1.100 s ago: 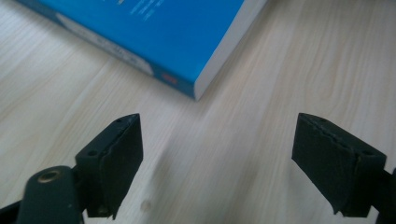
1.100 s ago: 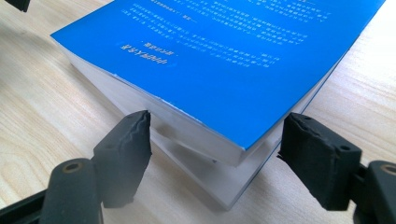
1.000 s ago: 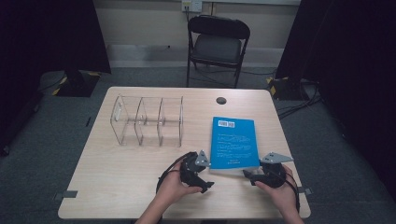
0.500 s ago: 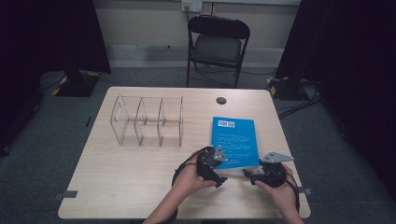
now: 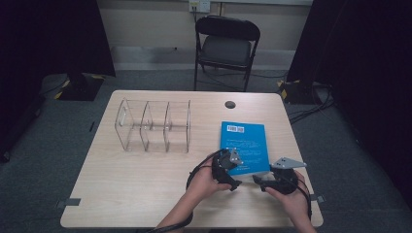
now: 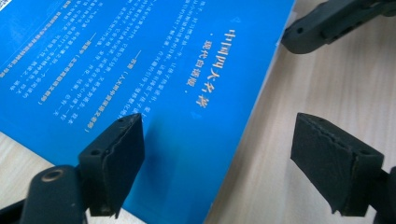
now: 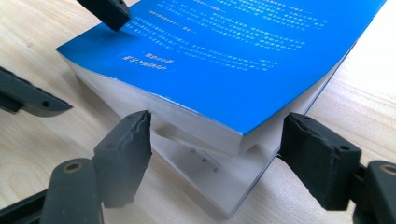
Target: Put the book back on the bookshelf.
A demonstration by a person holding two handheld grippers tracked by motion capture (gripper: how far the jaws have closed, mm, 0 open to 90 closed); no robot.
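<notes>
Blue book point(image 5: 244, 145): flat on the wooden table point(image 5: 145, 184), back cover up, pale printed text and a barcode label at the far end; near end just beside both grippers.

Left gripper point(image 5: 232, 167): over the near left corner of the book, jaws spread wide, gripping nothing. In the left gripper view point(image 6: 217, 144), one black pad above the blue cover, the other above bare wood past the book's edge, that edge running between them.

Right gripper point(image 5: 260, 180): just off the book's near right corner, jaws likewise wide apart, clamped on nothing. In the right gripper view point(image 7: 215, 149), near corner of the book point(image 7: 224, 60) straight ahead between the two pads; cover and upper pages lifted off the lower pages, a gap showing in the white page block. Contact between pads and pages: cannot tell.

Clear acrylic organizer point(image 5: 153, 126): three compartments, upright, well apart to the left of the left gripper and beyond it.

Black folding chair point(image 5: 226, 46): beyond the far table edge.
</notes>
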